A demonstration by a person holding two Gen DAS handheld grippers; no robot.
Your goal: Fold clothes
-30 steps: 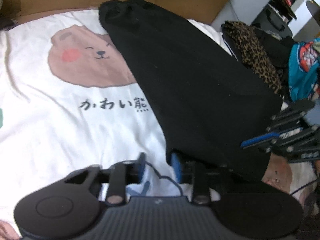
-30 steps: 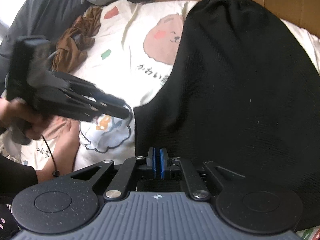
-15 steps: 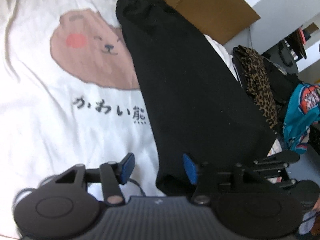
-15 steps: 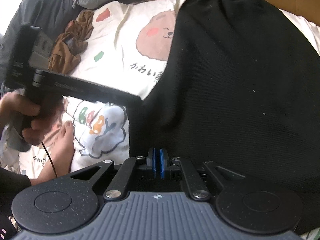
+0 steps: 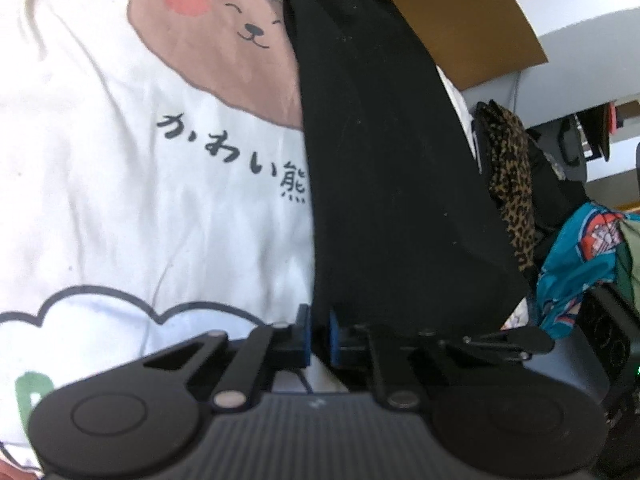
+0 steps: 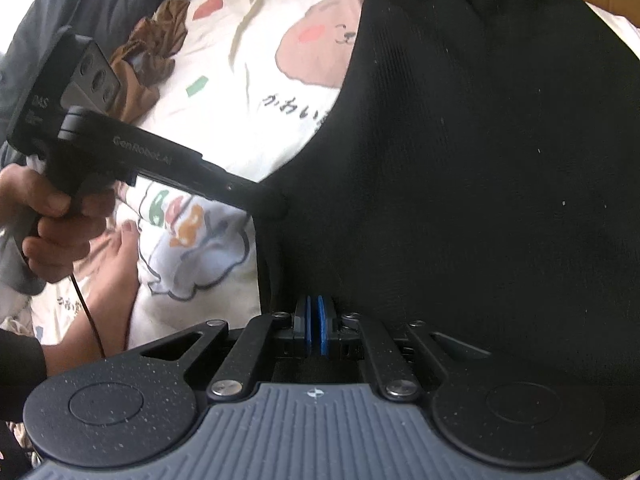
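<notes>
A white bedsheet with a bear print spreads ahead of both tongs. On it lies a black garment, soft, limp and light, best taken at its near hem corners. The left tongs have just closed on its near corner; the right tongs pinch its hem.

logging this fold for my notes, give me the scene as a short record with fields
surface: white bear-print sheet
garment: black garment lying flat on the sheet, elastic waist at the far end
left claw: left claw has just been closing, now pinching the garment's near left corner
right claw: right claw shut on the garment's near edge
clutter: leopard-print cloth and teal cloth beside the sheet; brown cloth on the other side
</notes>
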